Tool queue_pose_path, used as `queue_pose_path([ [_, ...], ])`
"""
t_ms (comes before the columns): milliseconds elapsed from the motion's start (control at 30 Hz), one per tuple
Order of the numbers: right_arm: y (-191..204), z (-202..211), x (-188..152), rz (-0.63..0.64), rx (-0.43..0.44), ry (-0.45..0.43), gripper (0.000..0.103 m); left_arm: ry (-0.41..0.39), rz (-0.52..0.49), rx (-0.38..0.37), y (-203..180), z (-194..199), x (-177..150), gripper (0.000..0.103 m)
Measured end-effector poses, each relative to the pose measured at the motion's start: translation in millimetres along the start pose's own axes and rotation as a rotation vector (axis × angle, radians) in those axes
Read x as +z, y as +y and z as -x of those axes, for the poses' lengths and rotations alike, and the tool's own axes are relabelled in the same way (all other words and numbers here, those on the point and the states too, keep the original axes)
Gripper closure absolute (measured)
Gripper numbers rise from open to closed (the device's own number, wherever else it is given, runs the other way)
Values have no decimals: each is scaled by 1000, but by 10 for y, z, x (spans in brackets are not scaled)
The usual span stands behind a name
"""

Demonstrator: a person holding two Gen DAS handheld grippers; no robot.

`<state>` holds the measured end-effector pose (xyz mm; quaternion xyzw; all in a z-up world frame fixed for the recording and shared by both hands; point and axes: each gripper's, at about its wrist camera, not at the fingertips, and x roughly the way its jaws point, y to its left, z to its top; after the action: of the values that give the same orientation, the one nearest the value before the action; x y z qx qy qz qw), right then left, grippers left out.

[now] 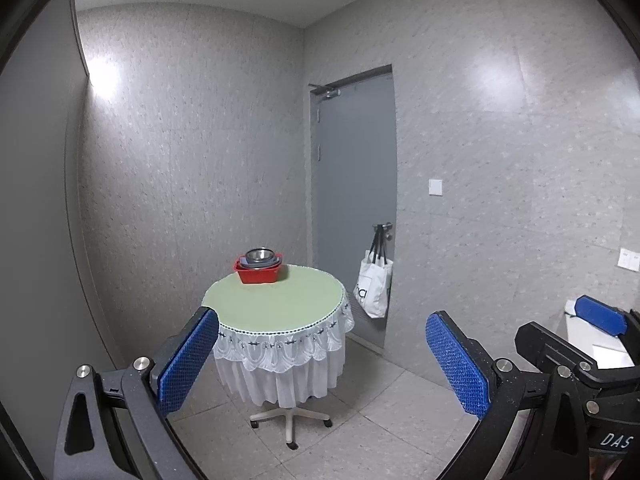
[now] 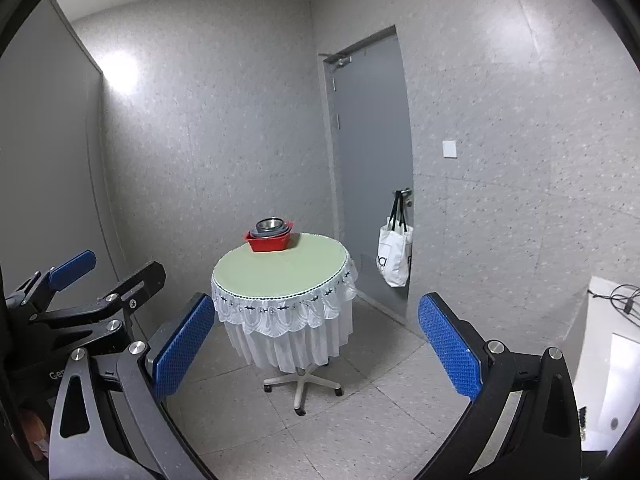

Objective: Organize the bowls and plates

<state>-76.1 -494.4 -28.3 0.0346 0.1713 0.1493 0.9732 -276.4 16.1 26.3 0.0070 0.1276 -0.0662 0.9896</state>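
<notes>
A red basin [image 1: 257, 275] stands at the far edge of a round table [image 1: 276, 300] with a pale green cloth. Grey dishes and a metal bowl [image 1: 262, 256] are stacked inside it. It also shows in the right wrist view as the red basin [image 2: 269, 242] with the metal bowl [image 2: 269, 225] on the table [image 2: 280, 268]. My left gripper [image 1: 320, 356] is open and empty, well back from the table. My right gripper [image 2: 316, 344] is open and empty, also far from the table. Each gripper shows at the edge of the other's view.
The table has a white lace skirt and a wheeled base [image 1: 290, 420] on a tiled floor. A grey door [image 1: 354, 200] behind it has a white tote bag [image 1: 375, 286] on its handle. A white surface with cables [image 2: 612, 320] is at the right.
</notes>
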Motion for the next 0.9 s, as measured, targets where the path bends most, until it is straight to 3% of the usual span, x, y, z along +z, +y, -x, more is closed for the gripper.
queue_pose_path([
  [267,-233,378,-29,17,31,-28,0,-28,-8,39,-242,706,-92,0],
  [567,-732,620,-87,68,59,-15,0,-3,27,70,-758,989,-162,1],
  [900,-1172,732,-124,58,88,-21,0,-6,11,97,-1428,1050,4,0],
])
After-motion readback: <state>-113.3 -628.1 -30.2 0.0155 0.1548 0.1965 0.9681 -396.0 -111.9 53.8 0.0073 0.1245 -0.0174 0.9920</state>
